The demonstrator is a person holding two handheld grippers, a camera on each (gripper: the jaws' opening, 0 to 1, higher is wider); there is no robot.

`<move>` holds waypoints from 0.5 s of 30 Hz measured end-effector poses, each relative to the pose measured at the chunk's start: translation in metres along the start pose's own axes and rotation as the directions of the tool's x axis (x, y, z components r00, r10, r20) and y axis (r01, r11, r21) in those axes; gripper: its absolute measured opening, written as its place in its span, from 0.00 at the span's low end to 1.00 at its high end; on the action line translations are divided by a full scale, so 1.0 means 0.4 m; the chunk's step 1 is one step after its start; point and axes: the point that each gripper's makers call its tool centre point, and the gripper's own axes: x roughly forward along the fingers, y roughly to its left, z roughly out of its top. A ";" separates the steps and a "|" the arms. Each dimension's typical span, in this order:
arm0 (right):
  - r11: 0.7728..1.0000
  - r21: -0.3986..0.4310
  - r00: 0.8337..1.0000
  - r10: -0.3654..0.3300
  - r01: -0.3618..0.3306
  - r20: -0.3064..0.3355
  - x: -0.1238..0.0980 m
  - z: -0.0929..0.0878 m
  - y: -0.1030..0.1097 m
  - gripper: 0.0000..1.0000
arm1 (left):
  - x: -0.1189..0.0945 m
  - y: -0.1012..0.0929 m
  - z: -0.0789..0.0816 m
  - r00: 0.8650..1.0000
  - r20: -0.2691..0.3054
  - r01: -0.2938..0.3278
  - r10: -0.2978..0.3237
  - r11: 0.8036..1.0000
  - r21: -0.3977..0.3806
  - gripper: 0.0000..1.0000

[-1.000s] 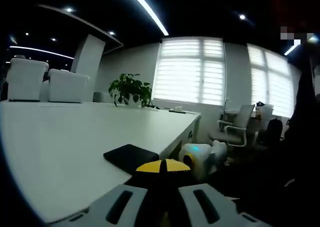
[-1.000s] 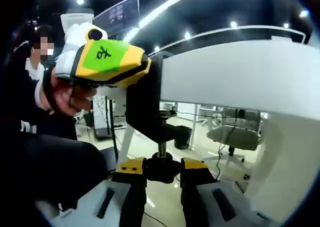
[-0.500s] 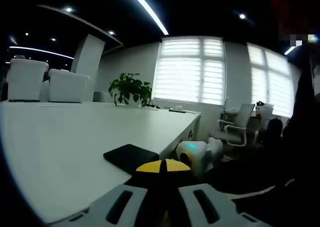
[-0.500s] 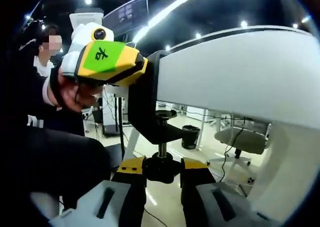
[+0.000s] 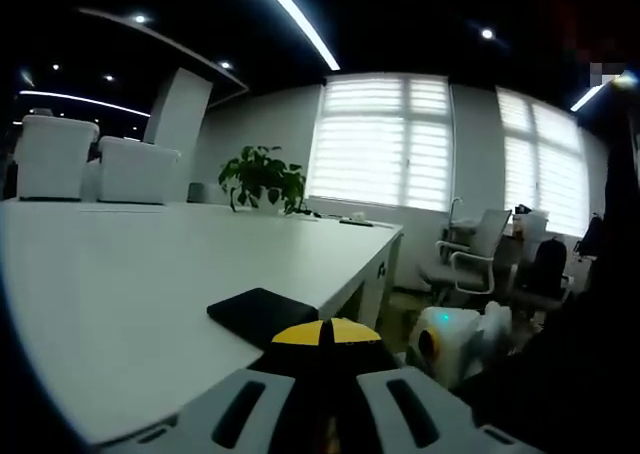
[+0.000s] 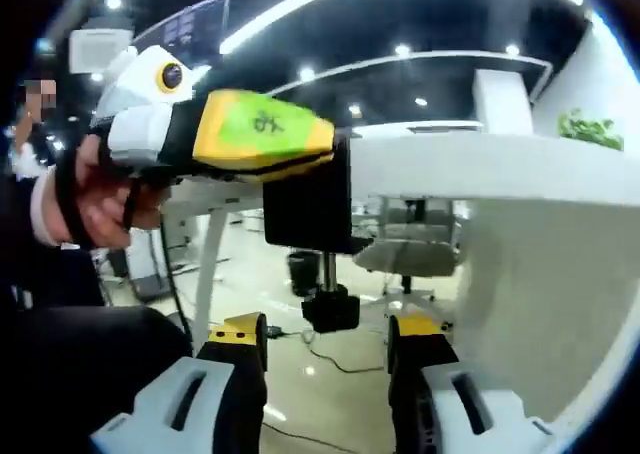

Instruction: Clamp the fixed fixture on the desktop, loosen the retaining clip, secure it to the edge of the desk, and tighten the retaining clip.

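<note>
- Step in hand, by your judgement: tightening the retaining clip. The black clamp fixture (image 6: 310,199) sits over the edge of the white desk (image 6: 480,164), with its screw hanging below the desktop.
- Your left gripper (image 5: 322,336) is closed on the fixture's top; in the left gripper view the yellow tips meet over the black body. The black top pad (image 5: 262,312) lies flat on the desk (image 5: 120,274) near its right edge.
- In the right gripper view the left gripper (image 6: 262,134) comes in from the left, held by your hand (image 6: 95,189), bearing on the fixture from the side.
- Your right gripper (image 6: 326,342) is spread wide and holds nothing. The screw knob (image 6: 331,309) sits just above and between the two yellow tips, apart from both.
- Next move, as it looks: raise the right gripper so the knob sits between the pads, close on it, then turn. Keep the left hand steady so the fixture does not slip off the edge.
- Whether the screw pad already touches the underside of the desk cannot be told.
</note>
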 end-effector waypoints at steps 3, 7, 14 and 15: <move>0.991 -0.040 0.992 -0.126 0.127 0.021 0.011 0.008 0.002 0.59 | -0.001 -0.001 0.000 1.000 0.004 0.003 -0.003 1.000 -0.003 0.01; 0.988 -0.011 0.988 -0.156 0.156 0.020 0.033 0.007 0.033 0.63 | -0.001 -0.003 0.001 1.000 0.008 0.005 -0.005 1.000 -0.008 0.01; 0.955 -0.033 0.956 -0.292 0.293 0.035 0.039 0.025 0.007 0.60 | -0.002 -0.002 0.002 1.000 0.016 0.008 -0.008 1.000 -0.014 0.01; 0.952 -0.033 0.952 -0.304 0.306 0.036 0.038 0.026 0.009 0.60 | -0.002 -0.002 0.002 1.000 0.019 0.007 -0.006 1.000 -0.017 0.01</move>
